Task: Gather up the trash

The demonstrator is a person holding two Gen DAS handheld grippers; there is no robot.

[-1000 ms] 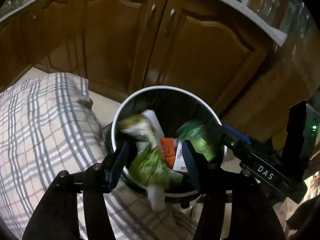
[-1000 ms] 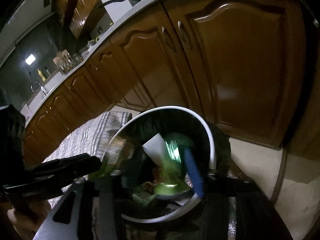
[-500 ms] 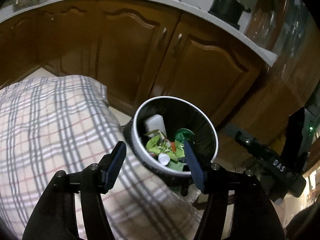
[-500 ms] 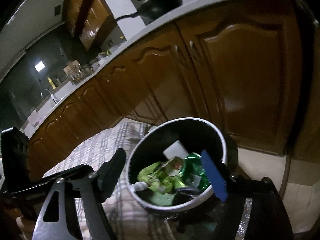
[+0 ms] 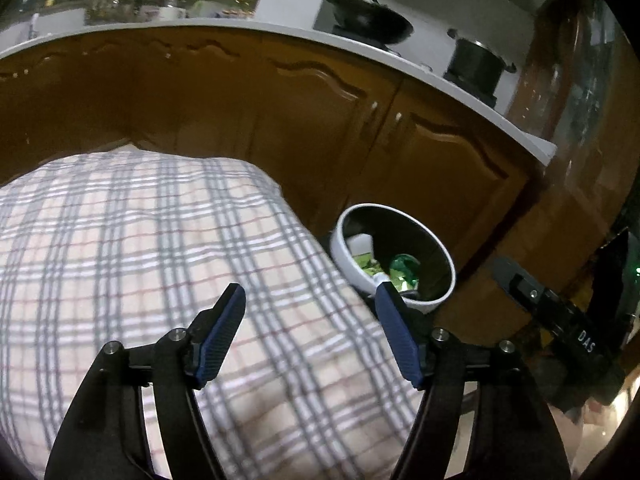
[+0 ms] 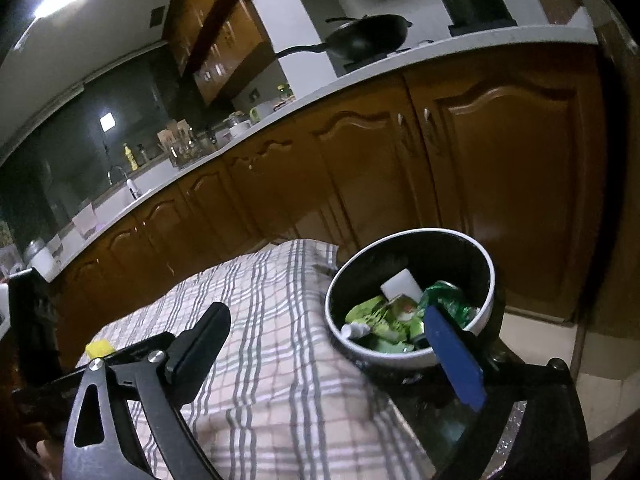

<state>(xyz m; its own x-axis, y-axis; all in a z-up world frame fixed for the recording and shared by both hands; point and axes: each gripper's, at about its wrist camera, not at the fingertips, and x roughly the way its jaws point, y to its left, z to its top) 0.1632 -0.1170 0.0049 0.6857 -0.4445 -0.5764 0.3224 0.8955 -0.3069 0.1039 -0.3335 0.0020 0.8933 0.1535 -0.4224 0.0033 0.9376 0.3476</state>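
- Both claws have backed off from the bin [image 5: 394,256] since a second ago: back then you were right over its mouth with green wrappers [image 6: 380,318] between the pads, now the bin sits small and off to the right in the left view, and lower right in the right view.
- Left claw [image 5: 310,322]: jaws have just been opening, nothing between them now, only checked cloth [image 5: 160,240] behind the gap.
- Right claw [image 6: 336,344]: jaws have just been opening too, spread wide and holding nothing. The blue pad [image 6: 454,356] just overlaps the bin rim in the picture; can't tell if it touches.
- Trash is in the bin: green wrappers, a white block [image 6: 400,290], a green crumpled bottle [image 6: 448,300], a small white tube [image 6: 354,331]. Bin stands on the floor right at the corner of the cloth-covered desk, in front of the brown cabinets [image 6: 500,168].
- My read: the drop step is done and you're in the pull-away, heading for the next piece.
- One candidate: a small yellow thing [image 6: 99,348] on the cloth at the far left of the right view. Can't tell what it is.
- Next move probably calls for swinging over the desk with jaws kept apart, lining up on whatever is left, then closing gently.
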